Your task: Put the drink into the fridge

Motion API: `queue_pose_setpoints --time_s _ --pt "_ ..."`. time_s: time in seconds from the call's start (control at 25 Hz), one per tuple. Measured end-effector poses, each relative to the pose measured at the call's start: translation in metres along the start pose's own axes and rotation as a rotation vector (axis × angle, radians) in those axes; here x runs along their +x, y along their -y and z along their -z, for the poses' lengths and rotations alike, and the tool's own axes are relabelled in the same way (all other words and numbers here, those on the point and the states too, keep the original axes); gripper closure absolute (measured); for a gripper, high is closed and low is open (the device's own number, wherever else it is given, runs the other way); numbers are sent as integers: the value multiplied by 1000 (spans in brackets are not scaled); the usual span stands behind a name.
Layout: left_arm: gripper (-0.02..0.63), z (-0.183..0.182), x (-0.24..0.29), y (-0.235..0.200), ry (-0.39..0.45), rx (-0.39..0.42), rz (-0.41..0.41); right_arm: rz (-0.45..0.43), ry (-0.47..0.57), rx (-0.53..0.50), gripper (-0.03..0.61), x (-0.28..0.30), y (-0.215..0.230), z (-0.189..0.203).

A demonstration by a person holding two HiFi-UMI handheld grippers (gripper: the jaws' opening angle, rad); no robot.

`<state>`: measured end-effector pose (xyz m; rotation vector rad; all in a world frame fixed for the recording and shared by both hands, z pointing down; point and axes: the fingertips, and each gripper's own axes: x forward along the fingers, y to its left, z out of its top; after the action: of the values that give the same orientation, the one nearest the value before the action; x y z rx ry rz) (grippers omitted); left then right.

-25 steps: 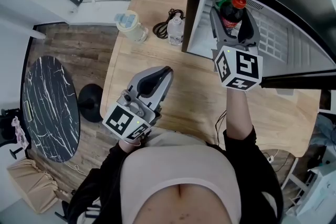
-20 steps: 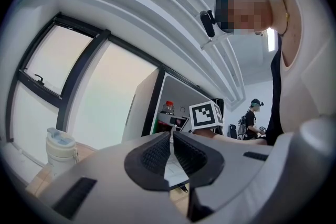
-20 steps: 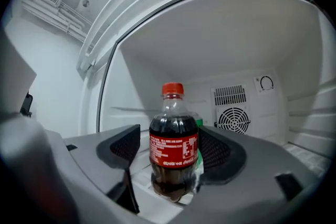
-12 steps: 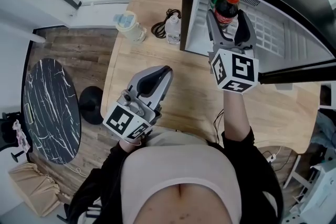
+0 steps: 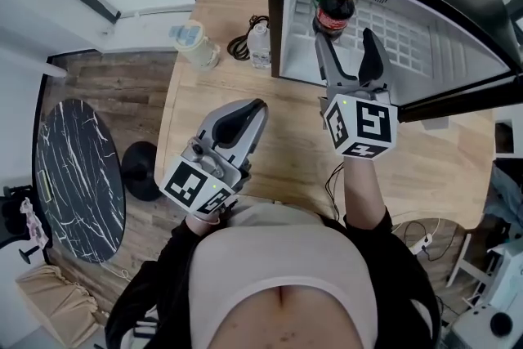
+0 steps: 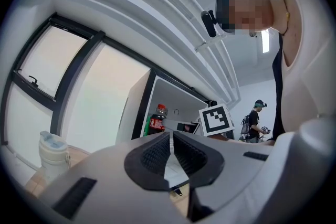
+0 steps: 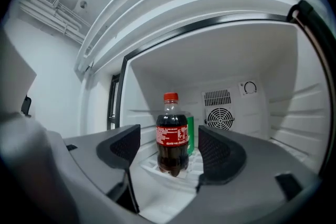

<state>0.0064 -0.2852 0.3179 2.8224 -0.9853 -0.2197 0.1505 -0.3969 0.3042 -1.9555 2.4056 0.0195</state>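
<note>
The drink, a cola bottle (image 5: 333, 8) with a red cap, stands upright on the white shelf inside the open fridge (image 5: 409, 33). In the right gripper view the cola bottle (image 7: 172, 136) stands just beyond my jaws, apart from both pads. My right gripper (image 5: 344, 41) is open at the fridge mouth, with nothing held; it shows again as the right gripper (image 7: 170, 157). My left gripper (image 5: 256, 108) rests shut and empty over the wooden table (image 5: 286, 143); in its own view the left gripper (image 6: 171, 147) has its pads together. A green bottle (image 7: 189, 131) stands behind the cola.
A white lidded tumbler (image 5: 194, 45), a small clear bottle (image 5: 260, 45) and a coiled black cable (image 5: 239, 46) sit at the table's far side left of the fridge. A round dark marble table (image 5: 78, 167) stands on the floor at the left. The fridge door edge (image 5: 458, 98) juts out at the right.
The right gripper has let go of the cola bottle and drawn back toward the fridge opening. The bottle stays on the shelf. The left gripper has not moved.
</note>
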Motion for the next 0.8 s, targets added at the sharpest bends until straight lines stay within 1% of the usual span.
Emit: queue_pose_setpoints --time_s 0.16,0.36,0.56,0.8 --pt "586 0 5 7 3 4 25 -7 2 5 236 -13 -1 -6" --pt "587 1 13 14 3 10 55 -41 17 5 238 -32 -7 -18" --pt "587 0 22 23 5 13 90 -38 43 14 239 -50 -7 -29" --pt "586 -3 30 30 11 14 126 -13 60 12 273 -68 -1 -39"
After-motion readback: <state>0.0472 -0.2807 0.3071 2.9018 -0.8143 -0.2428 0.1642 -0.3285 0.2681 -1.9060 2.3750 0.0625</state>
